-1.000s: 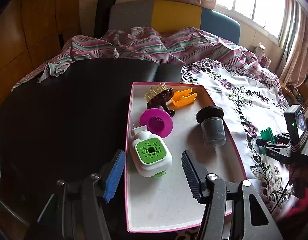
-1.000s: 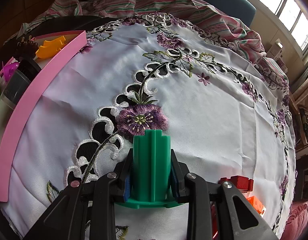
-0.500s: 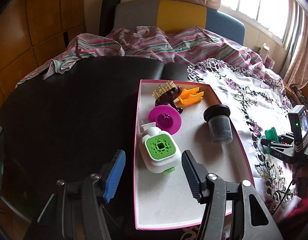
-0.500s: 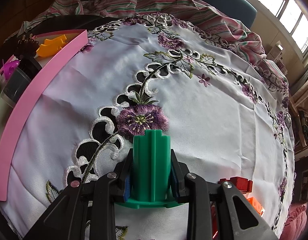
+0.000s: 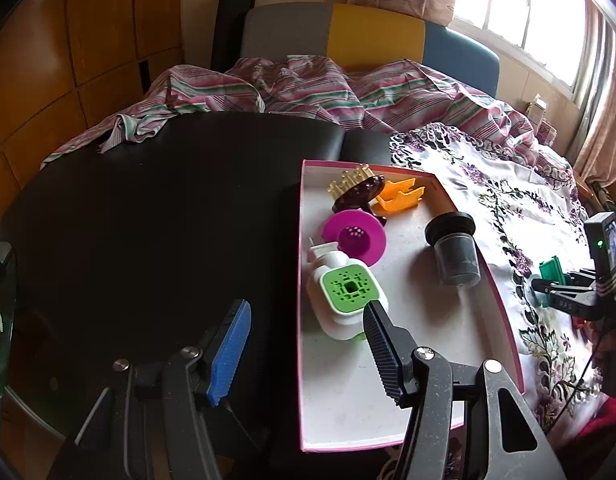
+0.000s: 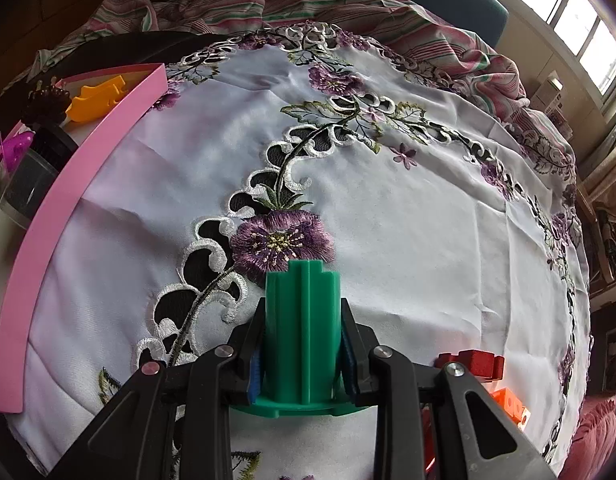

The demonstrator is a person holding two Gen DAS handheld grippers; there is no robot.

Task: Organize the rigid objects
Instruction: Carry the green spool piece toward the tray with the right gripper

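Observation:
My right gripper [image 6: 302, 354] is shut on a green ribbed plastic piece [image 6: 302, 320] that stands on the embroidered white cloth [image 6: 408, 208]. The same gripper [image 5: 548, 284] and green piece [image 5: 552, 270] show at the right of the left wrist view. My left gripper [image 5: 308, 344] hangs open over the pink tray's [image 5: 504, 320] left edge, nothing between its pads. In the tray lie a white and green block [image 5: 344, 294], a magenta disc [image 5: 354, 236], a dark jar [image 5: 454, 250], an orange piece [image 5: 400, 198] and a brown comb-like piece [image 5: 358, 188].
A red block [image 6: 474, 364] and an orange block [image 6: 512, 404] lie on the cloth right of my right gripper. A black tabletop [image 5: 147, 220] spreads left of the tray. Striped fabric [image 5: 308, 88] and a sofa [image 5: 368, 36] lie beyond.
The left wrist view has shifted, so the tray and its objects sit further right and slightly lower in the picture. The right gripper and its green piece have not moved.

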